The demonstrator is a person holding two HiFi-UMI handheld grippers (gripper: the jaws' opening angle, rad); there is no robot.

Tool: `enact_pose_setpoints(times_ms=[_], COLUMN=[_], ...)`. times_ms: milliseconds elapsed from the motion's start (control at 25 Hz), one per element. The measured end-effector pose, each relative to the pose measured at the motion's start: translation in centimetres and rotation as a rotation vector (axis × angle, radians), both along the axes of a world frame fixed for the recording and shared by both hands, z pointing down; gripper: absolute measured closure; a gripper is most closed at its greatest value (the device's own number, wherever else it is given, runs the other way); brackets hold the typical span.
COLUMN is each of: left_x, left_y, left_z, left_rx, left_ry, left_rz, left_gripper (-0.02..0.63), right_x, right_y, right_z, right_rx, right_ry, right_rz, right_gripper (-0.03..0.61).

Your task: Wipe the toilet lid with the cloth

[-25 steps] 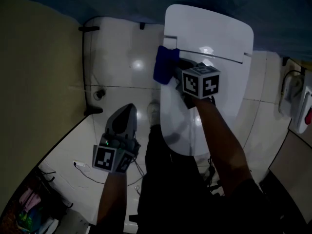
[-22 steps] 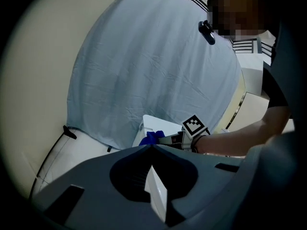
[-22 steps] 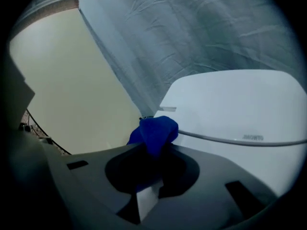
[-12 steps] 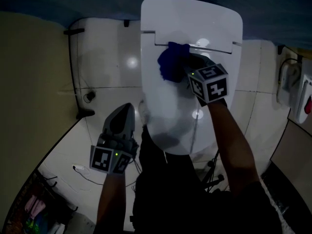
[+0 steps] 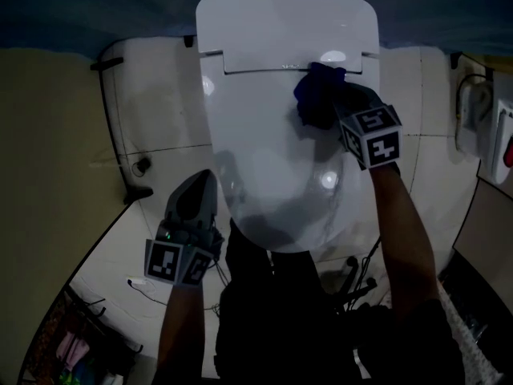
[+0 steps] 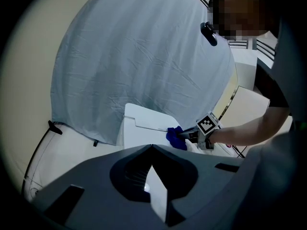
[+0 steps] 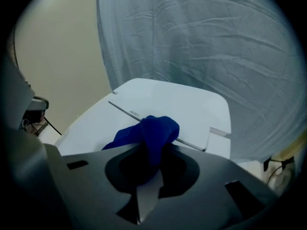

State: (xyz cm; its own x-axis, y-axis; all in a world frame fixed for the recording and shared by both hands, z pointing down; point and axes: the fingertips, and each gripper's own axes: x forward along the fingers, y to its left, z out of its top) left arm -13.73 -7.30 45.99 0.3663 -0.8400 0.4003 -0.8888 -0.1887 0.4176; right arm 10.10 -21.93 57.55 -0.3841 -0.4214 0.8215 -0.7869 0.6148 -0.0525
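The white toilet lid (image 5: 272, 159) lies closed below me. A blue cloth (image 5: 317, 93) is pressed on its back right part, just in front of the hinge line. My right gripper (image 5: 330, 107) is shut on the cloth, which bunches out of its jaws in the right gripper view as cloth (image 7: 156, 131) over lid (image 7: 158, 104). My left gripper (image 5: 200, 187) hangs off the lid's left side over the floor, jaws together and holding nothing. From the left gripper view (image 6: 151, 147) I see the lid (image 6: 144, 128), the cloth (image 6: 175, 137) and the right gripper (image 6: 193, 137).
The cistern top (image 5: 284, 22) sits behind the lid, with a grey-blue sheet (image 6: 144, 56) hung beyond it. A beige wall (image 5: 48, 151) runs on the left. Cables (image 5: 140, 283) lie on the white floor, and a wall fixture (image 5: 473, 135) is at the right.
My right gripper has carried the cloth rightward along the back of the lid, from its left part to its right part. The left gripper has stayed where it was.
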Motion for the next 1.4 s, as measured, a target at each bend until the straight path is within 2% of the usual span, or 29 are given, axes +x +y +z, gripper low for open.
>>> enact_pose_setpoints(times_ms=[200, 360, 560, 680, 760, 880, 1000, 1160, 1280, 1400], left_x=[1.2, 1.1, 0.4, -0.4, -1.1, -2.3, -3.9, -5.4, -6.4, -7.9], left_y=[1.2, 1.6, 2.6, 3.1, 3.8, 4.8, 6.2, 7.7, 9.0, 9.4], left_z=[0.9, 1.3, 1.6, 1.3, 1.1, 0.7, 0.8, 0.0, -0.4, -1.1], left_rx=[-0.043, -0.044, -0.057, -0.033, -0.029, -0.028, -0.038, -0.027, -0.028, -0.005], left_ry=[0.008, -0.002, -0.015, -0.021, -0.021, -0.023, -0.025, -0.028, -0.019, -0.021], left_rz=[0.049, 0.055, 0.049, 0.036, 0.019, -0.02, -0.054, -0.099, -0.14, -0.206], left_gripper=[0.624, 0.624, 0.624, 0.624, 0.624, 0.624, 0.624, 0.624, 0.624, 0.624], right_x=[5.5, 9.3, 10.9, 11.5, 11.0, 7.3, 0.4, -9.9, -17.2, -23.0], right_y=[-0.4, 0.5, 0.1, 0.1, 0.5, 1.3, 2.8, 6.6, 9.9, 12.3], right_z=[-0.6, -0.2, -0.6, -0.9, -2.1, -5.4, -8.9, -12.0, -13.0, -12.1], right_rx=[0.09, 0.103, 0.166, 0.197, 0.23, 0.306, 0.354, 0.368, 0.318, 0.186], right_ry=[0.122, 0.189, 0.275, 0.345, 0.335, 0.24, 0.088, -0.08, -0.209, -0.379], right_rz=[0.044, 0.093, 0.114, 0.125, 0.133, 0.099, 0.049, -0.15, -0.251, -0.23], right_gripper=[0.525, 0.524, 0.524, 0.523, 0.525, 0.525, 0.525, 0.525, 0.525, 0.525])
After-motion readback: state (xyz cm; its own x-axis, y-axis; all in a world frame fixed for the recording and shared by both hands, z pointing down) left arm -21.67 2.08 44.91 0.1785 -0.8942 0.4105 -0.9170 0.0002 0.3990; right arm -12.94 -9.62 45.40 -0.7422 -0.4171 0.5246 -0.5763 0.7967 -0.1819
